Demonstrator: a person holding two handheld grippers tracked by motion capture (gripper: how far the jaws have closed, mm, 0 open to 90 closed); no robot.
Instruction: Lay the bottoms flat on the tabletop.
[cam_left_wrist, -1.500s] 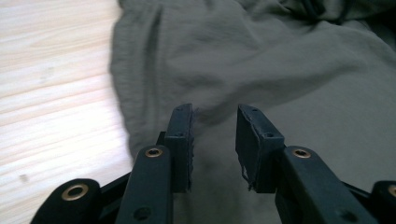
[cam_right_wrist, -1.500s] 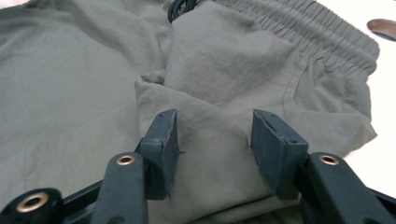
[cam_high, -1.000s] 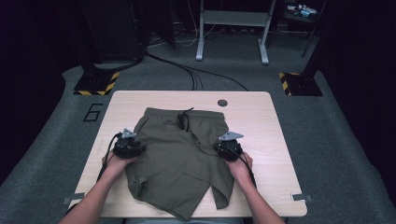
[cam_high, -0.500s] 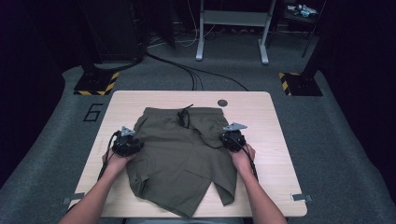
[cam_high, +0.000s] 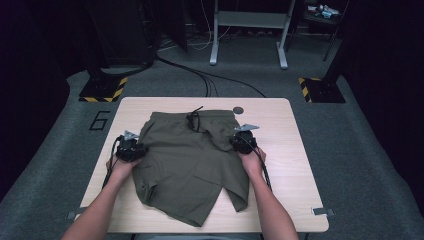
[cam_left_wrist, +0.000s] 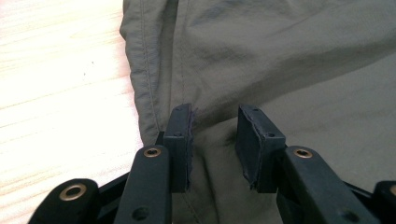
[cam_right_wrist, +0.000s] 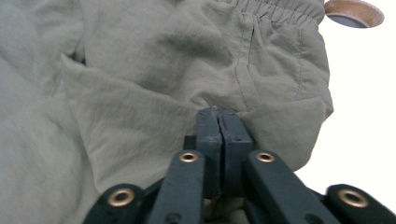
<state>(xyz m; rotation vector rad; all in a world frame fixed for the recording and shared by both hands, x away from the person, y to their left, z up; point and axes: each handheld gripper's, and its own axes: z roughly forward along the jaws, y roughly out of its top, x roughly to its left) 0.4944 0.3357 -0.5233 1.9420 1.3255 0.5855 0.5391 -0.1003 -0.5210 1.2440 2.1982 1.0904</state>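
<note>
While both hands work at the table (cam_high: 300, 165), olive shorts (cam_high: 192, 165) lie spread mid-table, waistband on the far side w/ black drawstring (cam_high: 194, 119) knotted there, legs toward the person; left gripper (cam_high: 131, 148) sits at the shorts' left edge, jaws spread, cloth between the pads (cam_left_wrist: 183, 140) but not pinched; its jaws have just been closing a bit; right gripper (cam_high: 244, 141) at the right edge, jaws pressed together on a fold of fabric (cam_right_wrist: 219, 116); round table hole (cam_high: 238, 110) just beyond the waistband; cables (cam_high: 210, 80) and striped floor bases (cam_high: 102, 92) well behind, nothing blocking.
</note>
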